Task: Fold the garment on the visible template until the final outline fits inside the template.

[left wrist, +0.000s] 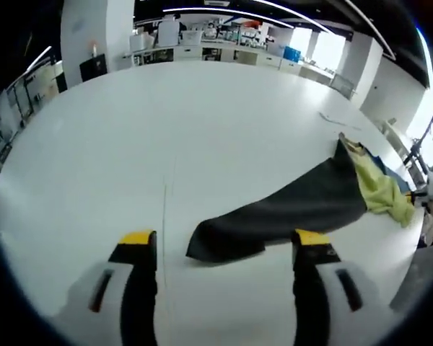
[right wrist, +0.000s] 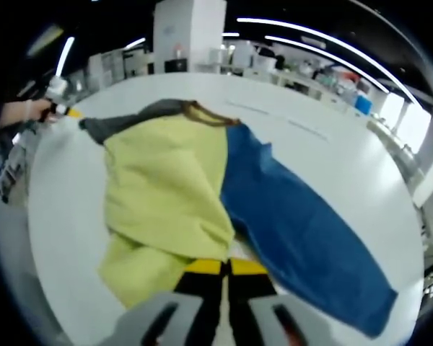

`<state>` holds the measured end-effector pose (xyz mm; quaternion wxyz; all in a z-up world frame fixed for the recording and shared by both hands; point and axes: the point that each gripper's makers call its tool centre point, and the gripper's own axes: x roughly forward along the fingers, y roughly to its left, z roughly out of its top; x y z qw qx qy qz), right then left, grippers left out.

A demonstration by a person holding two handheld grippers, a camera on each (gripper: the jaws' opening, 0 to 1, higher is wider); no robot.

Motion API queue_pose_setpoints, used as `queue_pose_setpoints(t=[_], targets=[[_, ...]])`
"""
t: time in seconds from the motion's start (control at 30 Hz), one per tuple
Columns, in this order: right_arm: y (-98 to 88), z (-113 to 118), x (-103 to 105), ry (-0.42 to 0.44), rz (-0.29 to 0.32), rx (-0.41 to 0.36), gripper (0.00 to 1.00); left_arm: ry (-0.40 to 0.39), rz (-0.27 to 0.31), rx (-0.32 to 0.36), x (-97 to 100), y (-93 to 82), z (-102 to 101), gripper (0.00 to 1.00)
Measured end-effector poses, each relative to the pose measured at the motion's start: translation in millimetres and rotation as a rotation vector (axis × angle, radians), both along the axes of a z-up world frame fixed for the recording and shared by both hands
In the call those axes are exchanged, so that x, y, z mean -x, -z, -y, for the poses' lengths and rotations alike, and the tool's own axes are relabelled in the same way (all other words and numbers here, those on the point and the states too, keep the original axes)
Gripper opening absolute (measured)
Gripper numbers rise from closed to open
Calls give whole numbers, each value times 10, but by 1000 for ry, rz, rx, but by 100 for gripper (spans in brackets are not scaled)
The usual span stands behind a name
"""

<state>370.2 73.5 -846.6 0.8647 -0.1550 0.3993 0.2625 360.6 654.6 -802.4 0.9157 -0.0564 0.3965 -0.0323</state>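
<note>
A garment with a yellow body (right wrist: 166, 180), a blue panel (right wrist: 310, 231) and a dark grey sleeve (right wrist: 130, 119) lies spread on the white table (right wrist: 332, 115). My right gripper (right wrist: 224, 267) is shut, its yellow tips together on the yellow fabric's near edge. In the left gripper view the grey sleeve (left wrist: 289, 209) stretches toward me and its end lies on the table between the spread jaws of my open left gripper (left wrist: 226, 238). The yellow body (left wrist: 381, 193) is bunched at the sleeve's far end. A thin line (left wrist: 164, 216) is marked on the table (left wrist: 202, 122).
A hand holding the left gripper (right wrist: 63, 109) appears at the left edge of the right gripper view. Benches and shelves with lab gear (left wrist: 216, 40) stand beyond the table's far edge. Faint marks (right wrist: 249, 108) run across the table behind the garment.
</note>
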Motion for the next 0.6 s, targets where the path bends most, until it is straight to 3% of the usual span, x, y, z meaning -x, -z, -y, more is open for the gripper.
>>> queue_pose_setpoints(t=[0.17, 0.33, 0.43, 0.6], targets=[[-40, -17, 11, -10, 3, -3, 0, 32, 52, 21, 78, -201, 246, 76], [-162, -43, 28, -16, 19, -23, 0, 66, 104, 48, 25, -277, 354, 72], [-227, -61, 20, -18, 29, -37, 0, 115, 131, 77, 159, -339, 751, 71], [-284, -105, 26, -25, 36, -50, 0, 186, 163, 103, 194, -383, 1153, 67]])
